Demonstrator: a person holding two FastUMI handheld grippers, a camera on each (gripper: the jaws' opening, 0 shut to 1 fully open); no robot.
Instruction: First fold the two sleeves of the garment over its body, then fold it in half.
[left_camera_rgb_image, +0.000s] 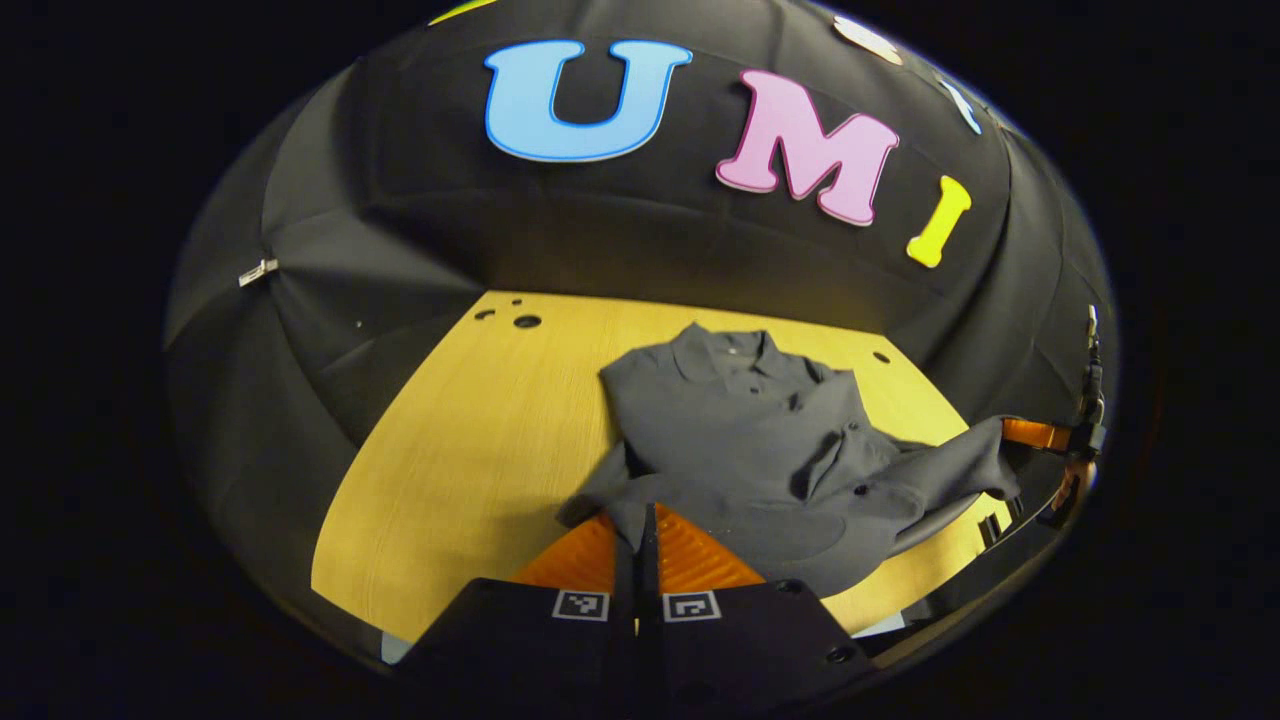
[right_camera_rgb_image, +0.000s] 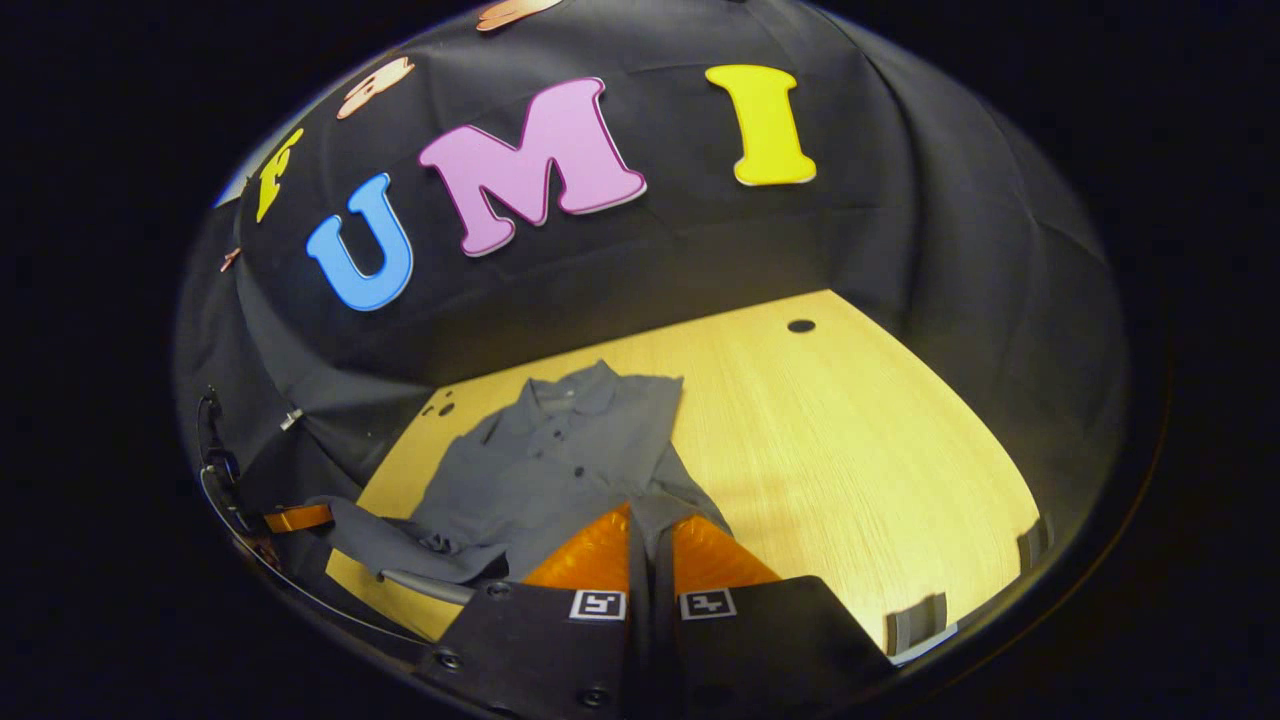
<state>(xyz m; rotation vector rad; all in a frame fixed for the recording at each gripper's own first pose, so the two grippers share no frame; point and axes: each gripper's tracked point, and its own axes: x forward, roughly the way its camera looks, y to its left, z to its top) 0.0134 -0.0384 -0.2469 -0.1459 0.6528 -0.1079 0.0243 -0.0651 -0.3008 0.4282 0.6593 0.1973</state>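
A dark grey polo shirt (left_camera_rgb_image: 740, 430) lies on the wooden table (left_camera_rgb_image: 470, 450) with its collar toward the far wall and its sleeves lying folded over the body. My left gripper (left_camera_rgb_image: 648, 520) is shut on the near hem, pinching a fold of fabric. At the far right of the left gripper view, the right gripper (left_camera_rgb_image: 1035, 435) holds the other hem corner, pulled out and raised. In the right gripper view the shirt (right_camera_rgb_image: 560, 460) runs from the collar down into my right gripper (right_camera_rgb_image: 650, 520), shut on the cloth. The left gripper (right_camera_rgb_image: 295, 518) grips the hem at far left.
Black cloth walls close in the table on the far and both lateral sides. Small round holes (left_camera_rgb_image: 527, 321) mark the tabletop's far corners, one also in the right gripper view (right_camera_rgb_image: 800, 325). Bare wood (right_camera_rgb_image: 850, 430) stretches to the shirt's right. Grey clips (right_camera_rgb_image: 920, 620) sit on the near edge.
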